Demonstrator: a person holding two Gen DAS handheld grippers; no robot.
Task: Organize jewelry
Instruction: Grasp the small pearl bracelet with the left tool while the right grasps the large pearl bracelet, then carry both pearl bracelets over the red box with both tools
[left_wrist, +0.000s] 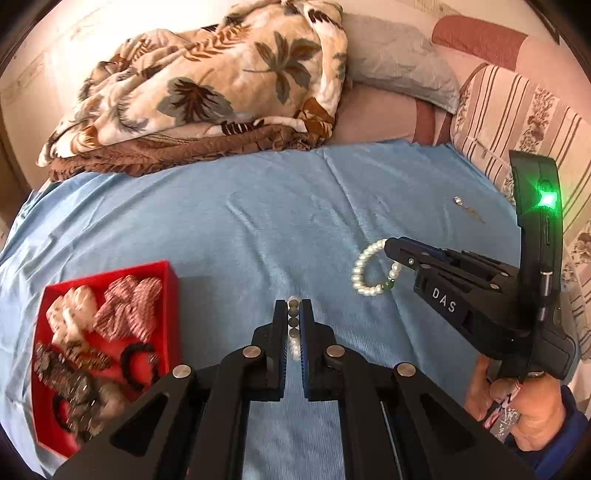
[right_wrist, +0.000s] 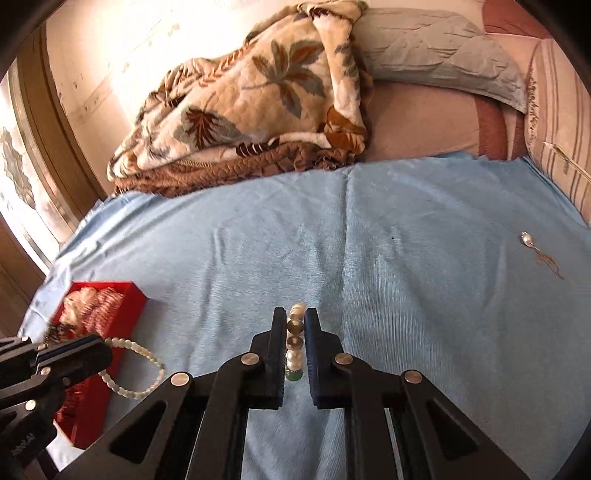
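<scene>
My left gripper is shut on a pale bead bracelet, whose beads show in a row between its fingers. In the right wrist view that bracelet hangs as a loop from the left gripper, just above the near end of the red box. My right gripper is shut on a white pearl bracelet with a green bead. In the left wrist view the pearl bracelet dangles from the right gripper above the blue cloth. The red box holds hair ties and other pieces.
A small pendant on a thin chain lies on the blue cloth at the right. A folded leaf-print blanket and a grey pillow lie behind the cloth. A striped cushion borders the right side. A person's hand holds the right gripper.
</scene>
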